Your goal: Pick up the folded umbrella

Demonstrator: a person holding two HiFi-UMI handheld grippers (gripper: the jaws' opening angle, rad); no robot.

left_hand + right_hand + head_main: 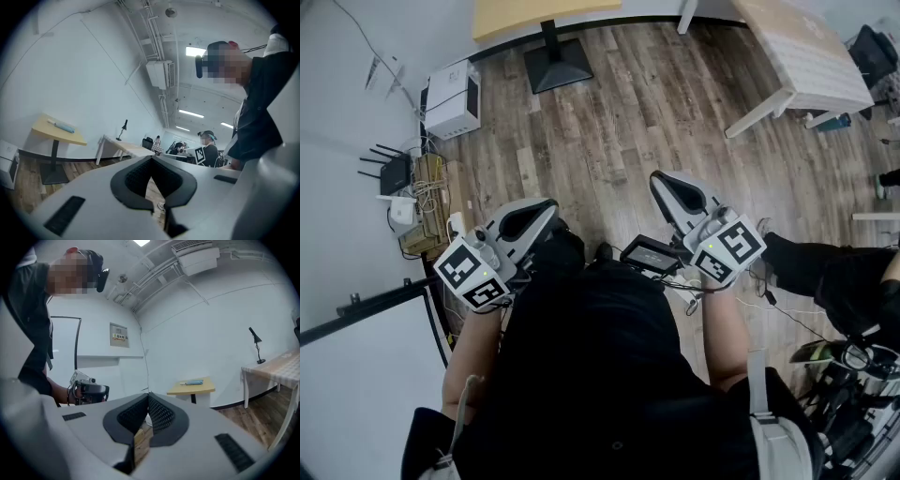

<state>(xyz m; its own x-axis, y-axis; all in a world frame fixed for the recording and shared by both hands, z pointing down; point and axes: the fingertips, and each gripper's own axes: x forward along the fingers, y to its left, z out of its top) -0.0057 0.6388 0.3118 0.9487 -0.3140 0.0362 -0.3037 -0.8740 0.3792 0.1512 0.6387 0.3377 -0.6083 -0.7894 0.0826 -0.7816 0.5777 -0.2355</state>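
Note:
The folded umbrella [61, 125] is a slim light-blue bundle lying flat on a small yellow table [70, 137] against the far wall. The right gripper view also shows the umbrella [192, 382] on that table [199, 389], well beyond the jaws. In the head view only the table's near edge [544, 14] shows; the umbrella is out of sight. My left gripper [551, 204] and right gripper [656, 178] are held level close to my body, far from the table. Both are shut with nothing between the jaws, the left gripper [151, 158] and the right gripper [148, 393] alike.
The yellow table's black pedestal base [558, 64] stands on the wooden floor [628, 122]. A white table [806, 56] with a black desk lamp [123, 129] is at the right. A white box [452, 97] and a router [394, 173] sit by the left wall. People [208, 145] are behind.

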